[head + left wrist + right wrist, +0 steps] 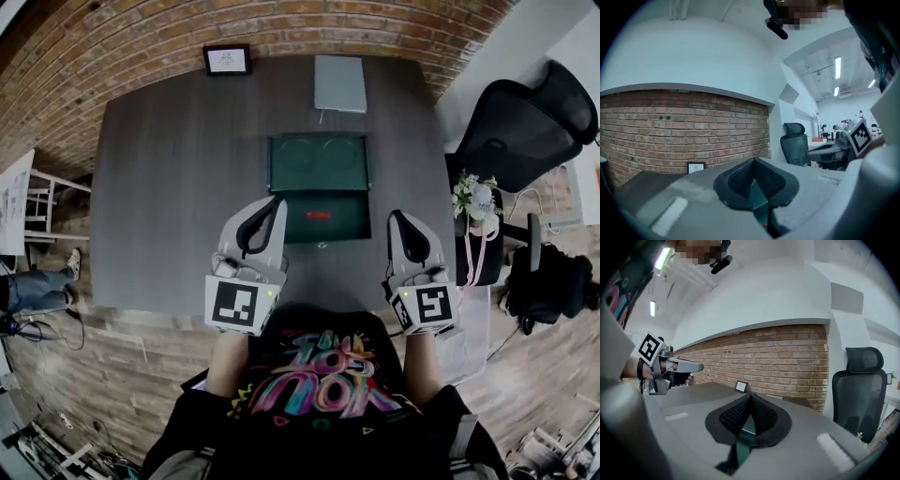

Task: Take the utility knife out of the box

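An open dark green box lies on the dark grey table, its lid folded back. Inside the near half rests a red utility knife. My left gripper hovers shut and empty just left of the box. My right gripper is shut and empty to the right of the box. In the left gripper view the pads of the left gripper meet, and a strip of the green box shows below them. The right gripper view shows the right gripper shut too, with the box beneath.
A small framed picture and a grey notebook sit at the table's far edge by the brick wall. To the right of the table stand a black office chair, a bunch of flowers and a black bag.
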The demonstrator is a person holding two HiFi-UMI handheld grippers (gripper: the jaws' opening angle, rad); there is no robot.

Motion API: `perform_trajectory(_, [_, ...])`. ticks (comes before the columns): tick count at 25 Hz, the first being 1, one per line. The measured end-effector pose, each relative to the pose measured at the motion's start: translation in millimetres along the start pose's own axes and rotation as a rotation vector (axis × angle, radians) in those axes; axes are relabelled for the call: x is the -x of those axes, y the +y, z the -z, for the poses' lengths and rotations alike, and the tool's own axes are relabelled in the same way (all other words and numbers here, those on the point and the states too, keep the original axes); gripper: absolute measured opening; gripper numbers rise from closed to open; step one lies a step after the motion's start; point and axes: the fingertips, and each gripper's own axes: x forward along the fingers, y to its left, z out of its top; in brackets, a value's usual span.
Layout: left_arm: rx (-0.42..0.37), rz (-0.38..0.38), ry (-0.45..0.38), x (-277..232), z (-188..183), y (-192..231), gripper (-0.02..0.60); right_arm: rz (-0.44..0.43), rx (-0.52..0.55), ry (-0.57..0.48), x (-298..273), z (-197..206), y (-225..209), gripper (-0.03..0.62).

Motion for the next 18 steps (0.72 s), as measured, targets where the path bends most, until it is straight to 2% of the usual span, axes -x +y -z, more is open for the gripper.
perform_trajectory(3, [0.006, -0.056, 0.014, 1, 5, -1, 0.000, -0.063, 0.008, -0.003, -10, 0, -6, -0.002])
perform_trajectory(6, [0.010, -0.079, 0.036, 3, 10, -3, 0.000, -0.093, 0.014, -0.002, -16, 2, -9, -0.002])
perform_trajectory(13, [0.010, -0.082, 0.064, 4, 16, -6, 0.000, -0.109, 0.006, -0.001, -16, -1, -9, -0.002])
perform_trajectory(18, [0.009, -0.062, 0.068, -2, 19, -4, 0.000, -0.079, -0.001, -0.005, -15, -1, -12, -0.002])
